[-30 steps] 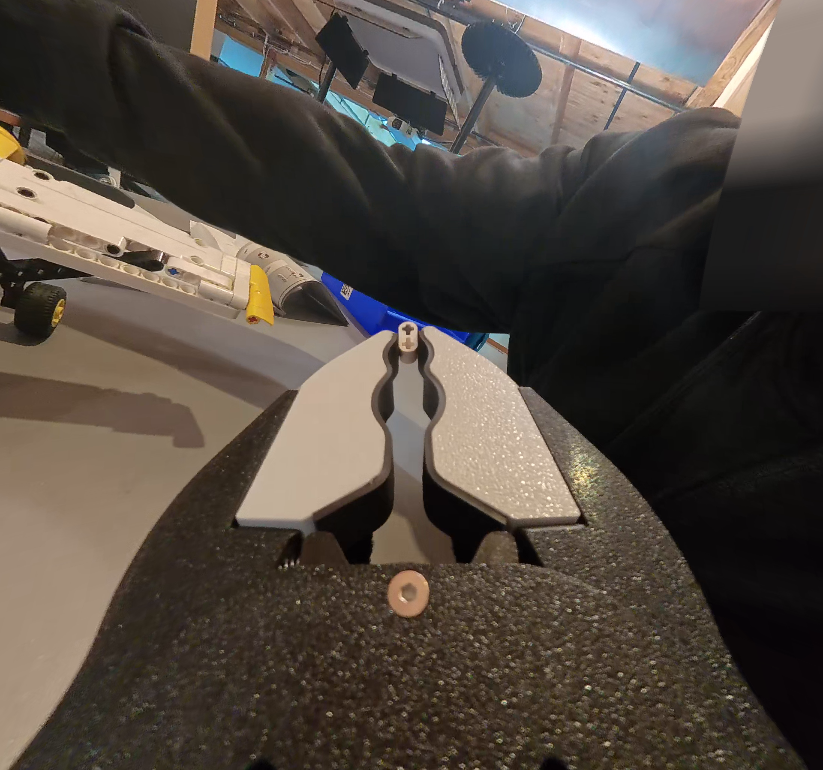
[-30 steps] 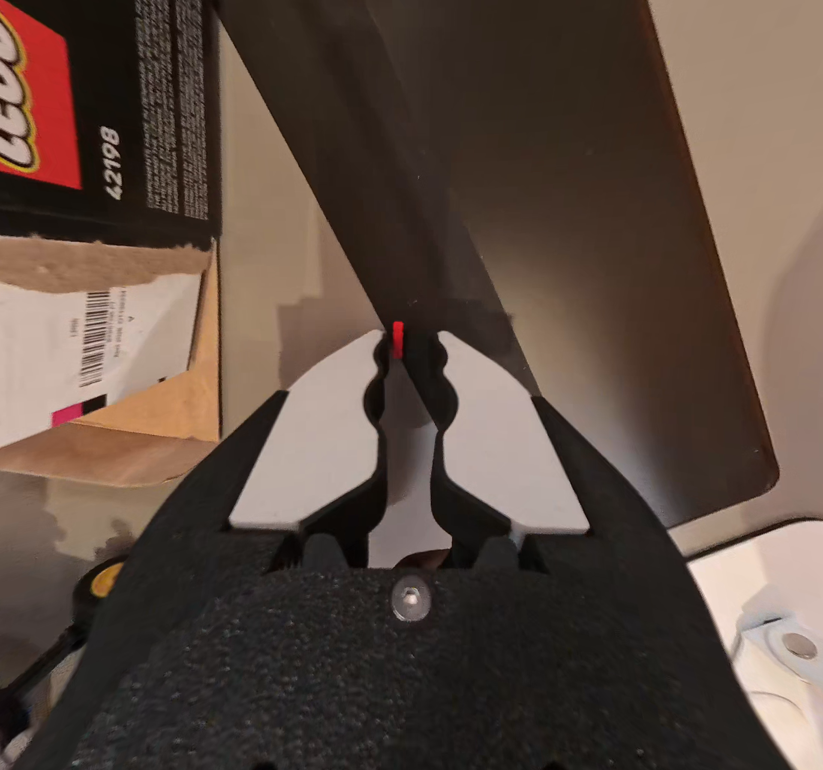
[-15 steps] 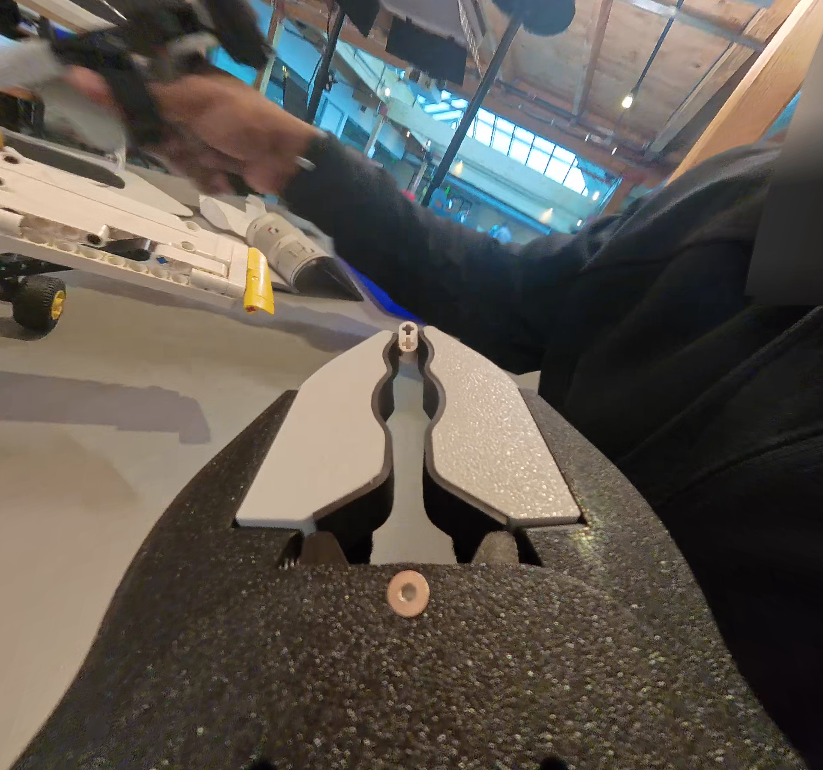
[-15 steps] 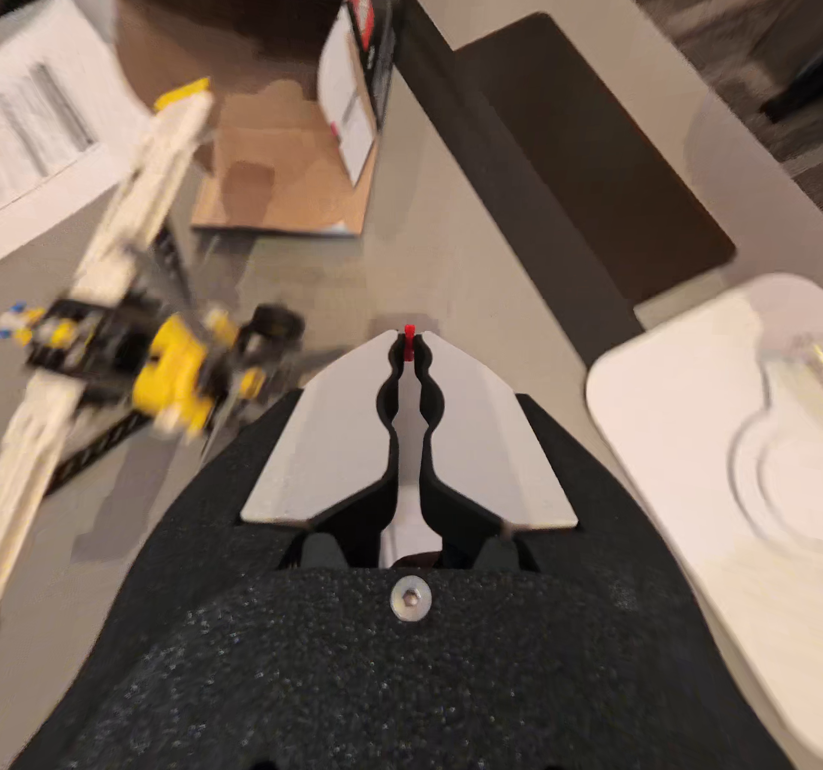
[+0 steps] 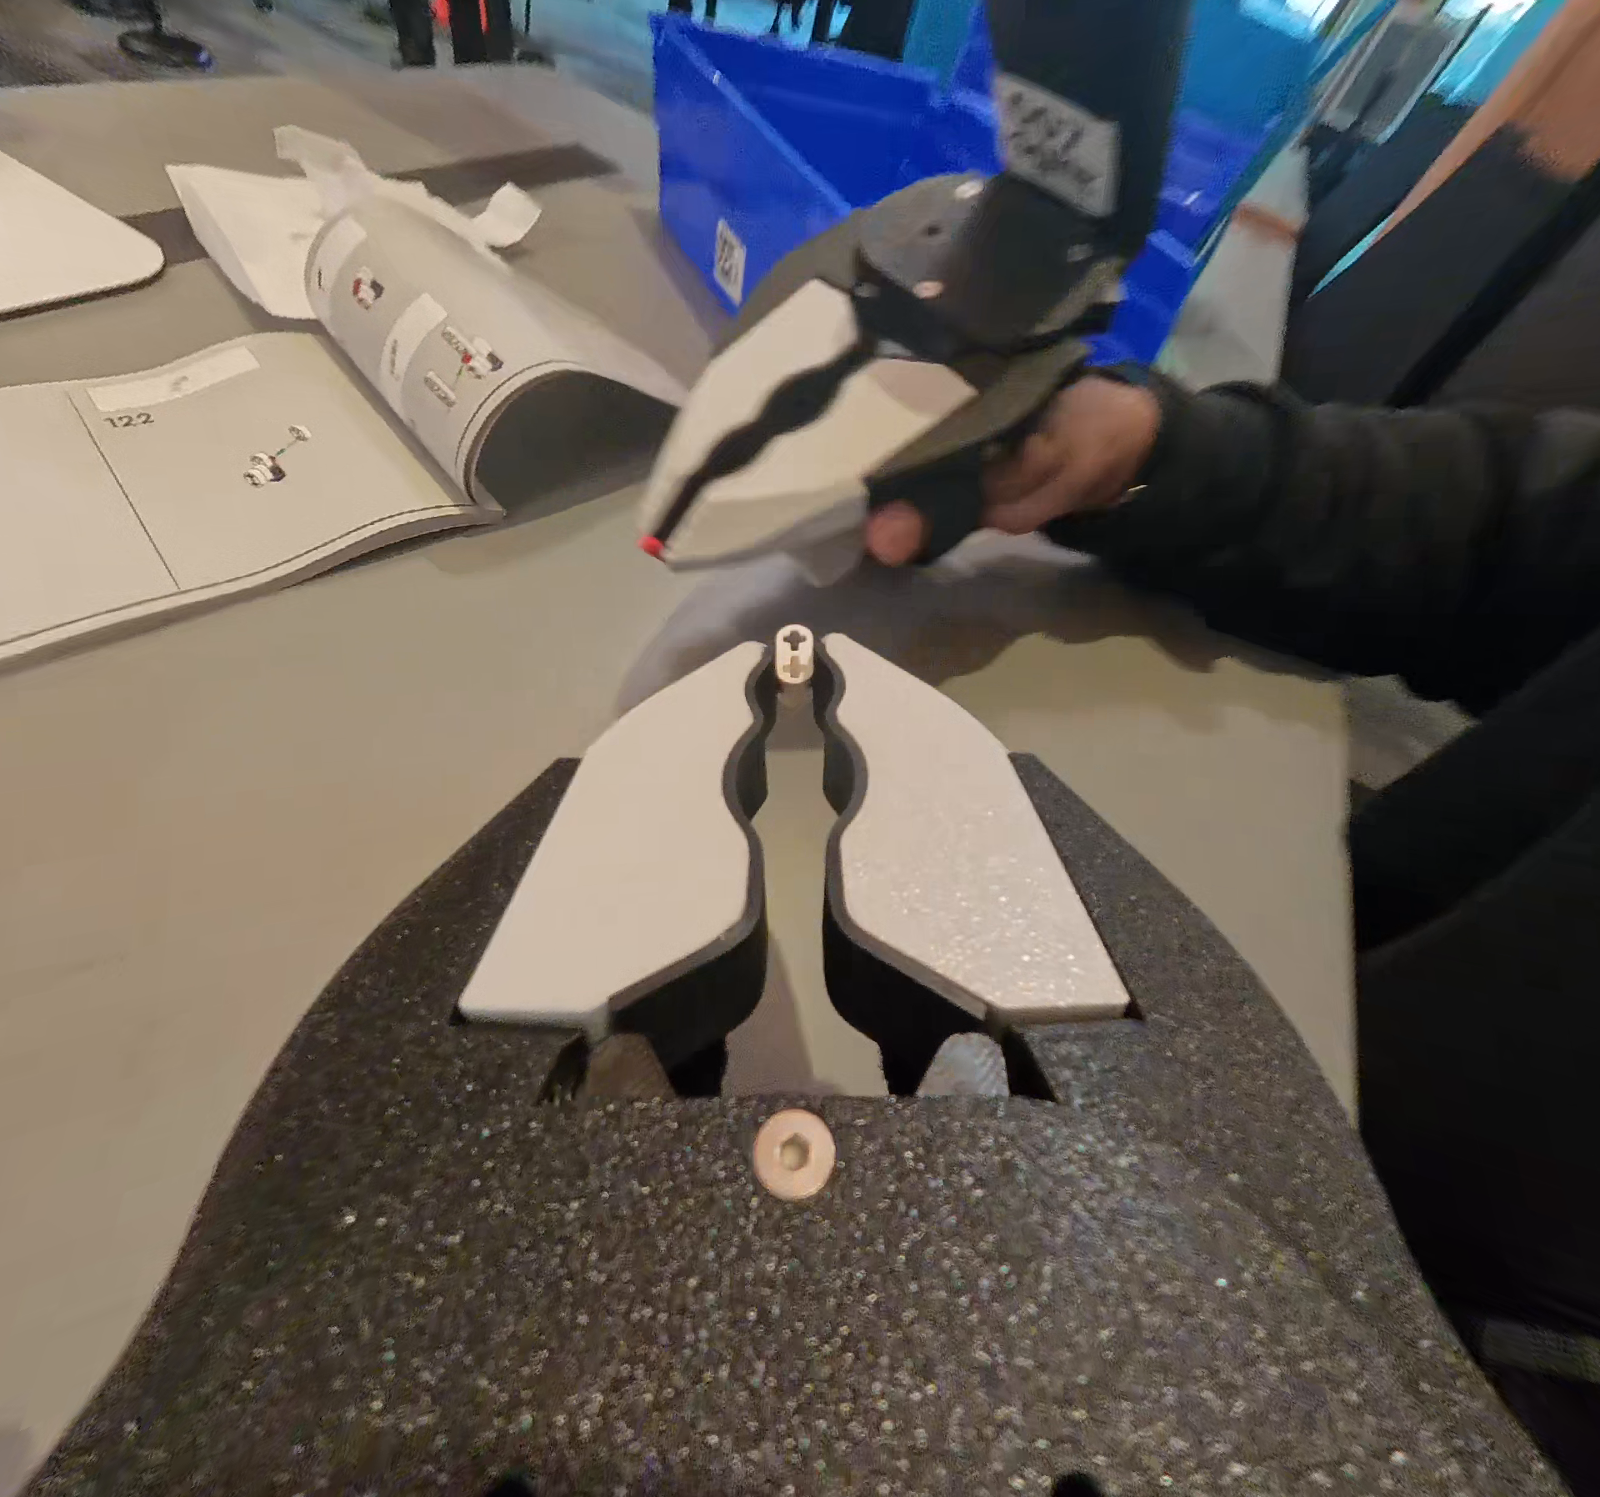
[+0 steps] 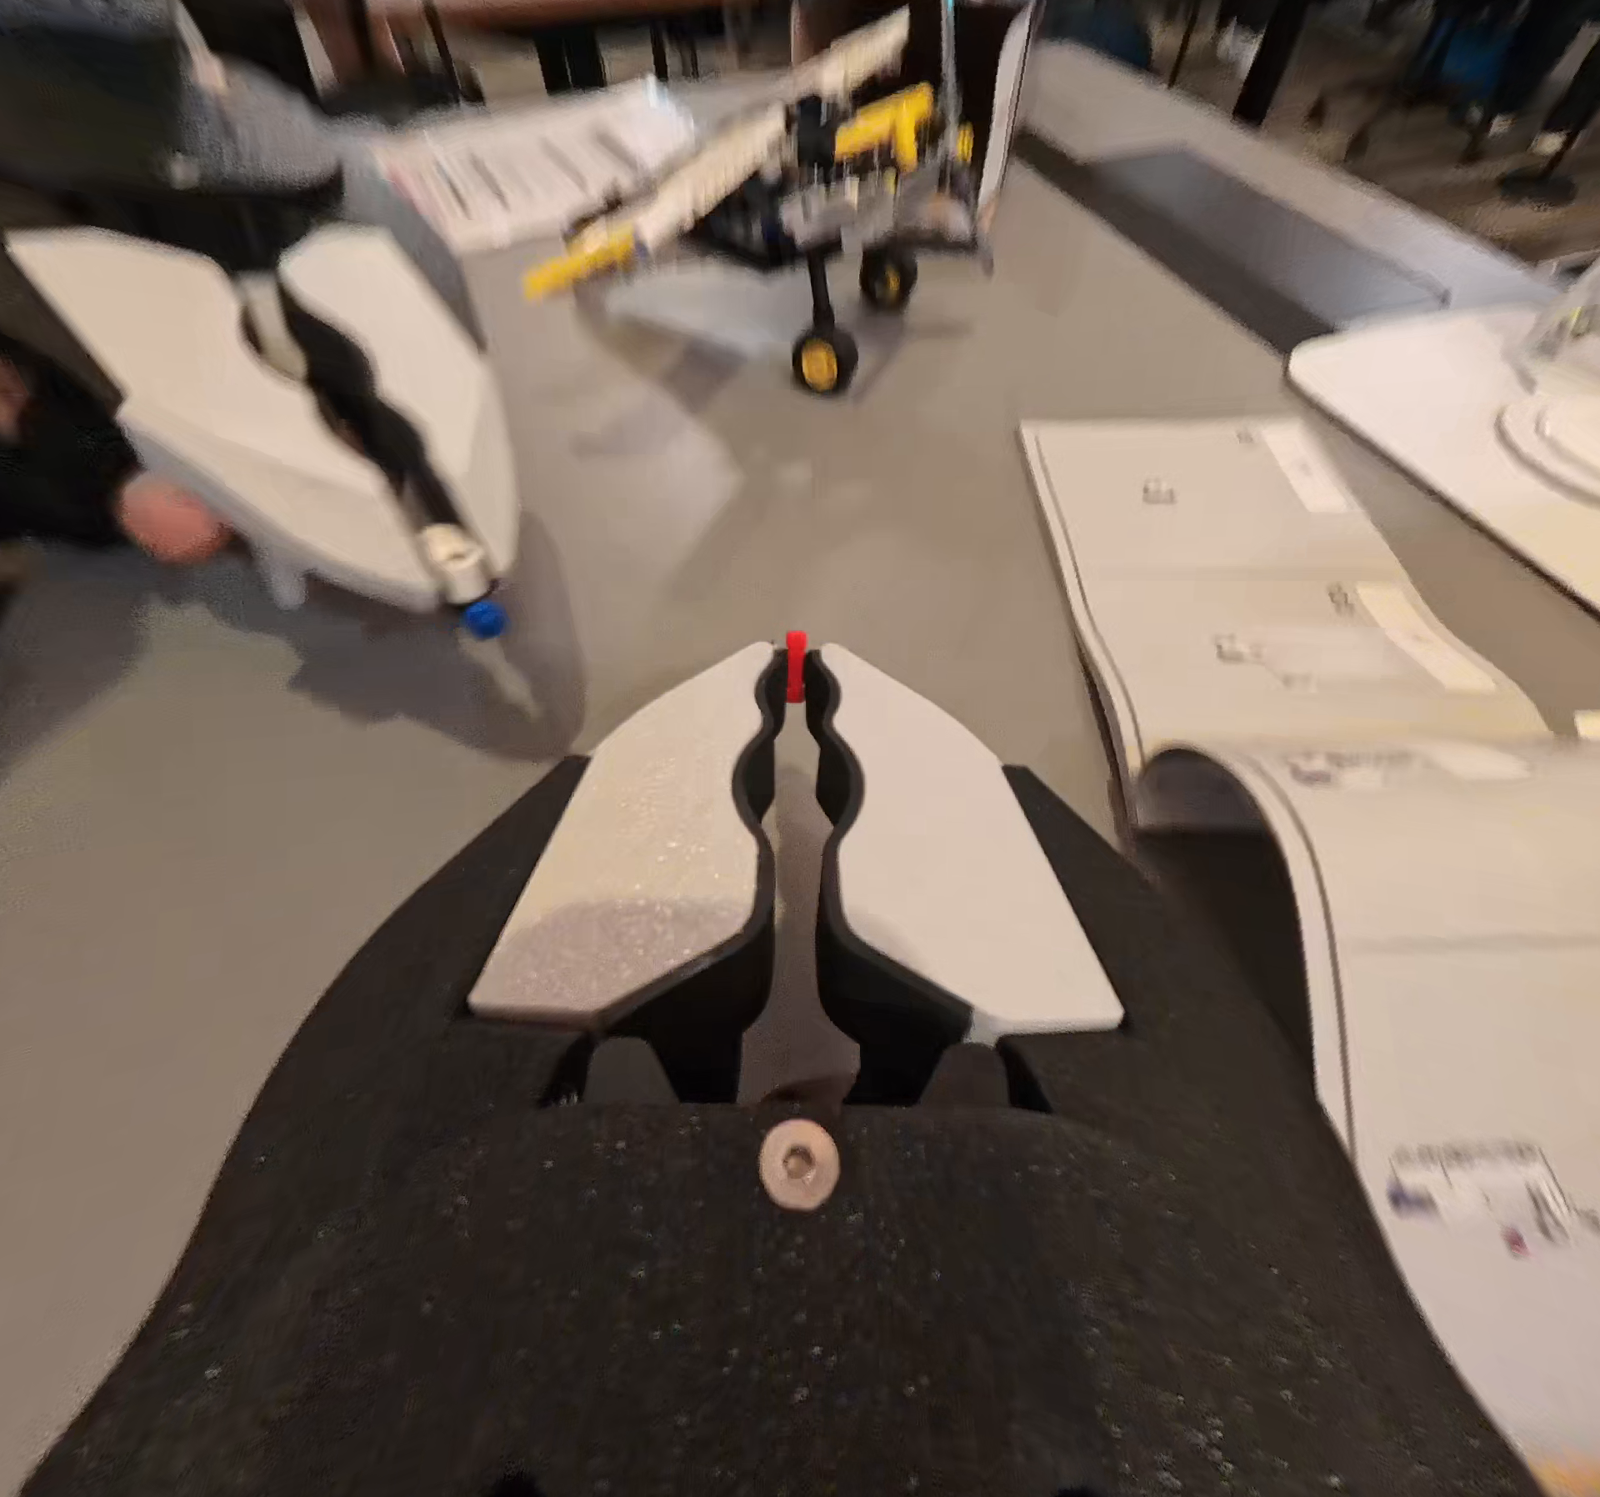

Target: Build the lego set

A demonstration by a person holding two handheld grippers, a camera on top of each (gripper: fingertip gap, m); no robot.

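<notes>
Red peg (image 6: 795, 667) between right gripper (image 6: 795, 659) fingertips

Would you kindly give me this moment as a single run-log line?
left gripper: shut on light grey connector | right gripper: shut on red pin | both above grey table | open booklet beside

Open instruction booklet (image 5: 260, 451) lying flat on grey table (image 5: 346, 763); behind booklet, blue bin (image 5: 779, 156); left of booklet, white tray (image 5: 52, 243); across table from booklet, yellow-and-white brick model (image 6: 814, 156) on wheels.
</notes>
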